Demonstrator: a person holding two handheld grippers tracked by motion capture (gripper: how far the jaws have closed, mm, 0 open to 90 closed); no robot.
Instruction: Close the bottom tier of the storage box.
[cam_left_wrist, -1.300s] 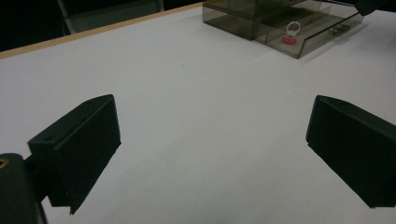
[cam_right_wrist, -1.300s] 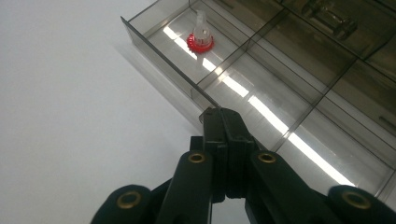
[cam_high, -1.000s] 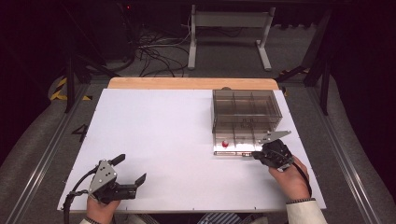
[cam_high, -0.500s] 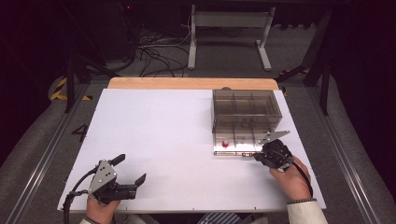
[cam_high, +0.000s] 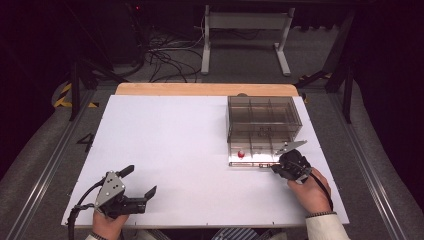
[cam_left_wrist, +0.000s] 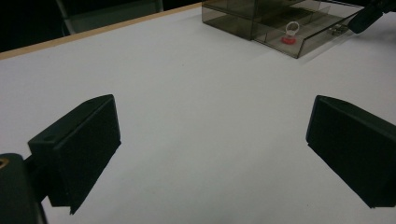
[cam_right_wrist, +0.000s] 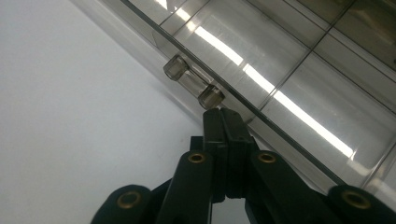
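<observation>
Clear smoky plastic makes up the drawer box (cam_high: 264, 129) right of centre in the high view, its lowest drawer (cam_high: 252, 156) pulled out; it looks light, stiff and slick. The small handle (cam_right_wrist: 194, 82) is probably the best hold. The right gripper (cam_right_wrist: 226, 114), jaws pressed together, touches it; the left gripper (cam_left_wrist: 210, 154) gapes empty, lower left.

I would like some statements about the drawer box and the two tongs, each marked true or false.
1. The right tongs are shut, their tips by the drawer's handle. True.
2. The left tongs hold the red-based ring. False: they are open and hold nothing, far from it.
3. The ring lies in the pulled-out drawer. True.
4. The drawer box stands at the table's left edge. False: it is on the right side.
</observation>
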